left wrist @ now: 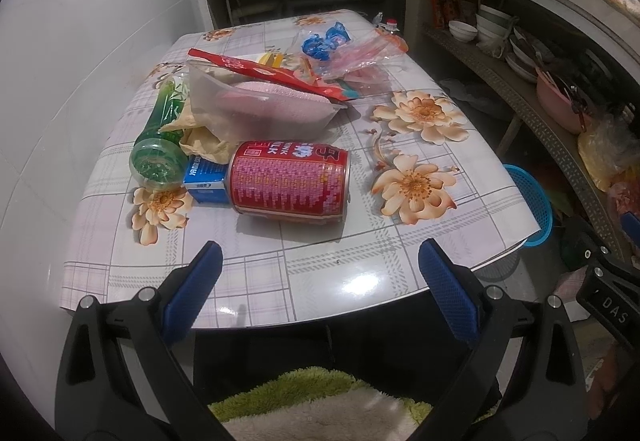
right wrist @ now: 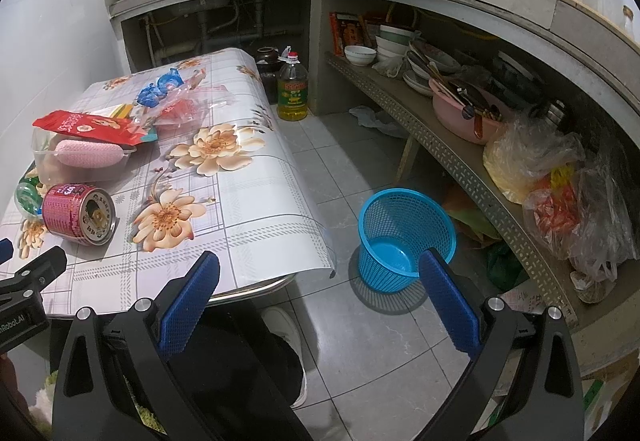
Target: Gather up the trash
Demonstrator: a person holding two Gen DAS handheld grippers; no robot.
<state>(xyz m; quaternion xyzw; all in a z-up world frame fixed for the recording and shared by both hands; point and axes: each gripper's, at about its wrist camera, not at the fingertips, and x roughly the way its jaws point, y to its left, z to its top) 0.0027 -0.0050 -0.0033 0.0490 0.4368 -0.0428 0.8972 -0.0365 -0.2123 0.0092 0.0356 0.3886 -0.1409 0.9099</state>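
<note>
At the bottom of the left wrist view the left gripper [left wrist: 320, 261] hangs over the near edge of the worktop [left wrist: 360, 241], its jaws spread wide and holding nothing. Just beyond it, in the middle of the frame, a red can [left wrist: 290, 179] lies on its side on the flowered cloth. Touching the can's left end is a small blue carton [left wrist: 206, 181], and left of that a green bottle [left wrist: 160, 143] lies with its base toward the camera. Behind them sits a clear plastic tub [left wrist: 256, 101] with a pink sponge [left wrist: 272, 101] inside and a red wrapper [left wrist: 264, 75] laid across its rim. Farther back, in the upper middle, lie a clear plastic bag [left wrist: 360, 55] and a crumpled blue wrapper [left wrist: 324, 41].

In the right wrist view the right gripper [right wrist: 320, 265] is off the worktop's right edge, above the tiled floor [right wrist: 360, 341], jaws also spread and empty. A blue basket [right wrist: 404, 233] stands on the floor just beyond it, right of centre, apparently empty.
</note>
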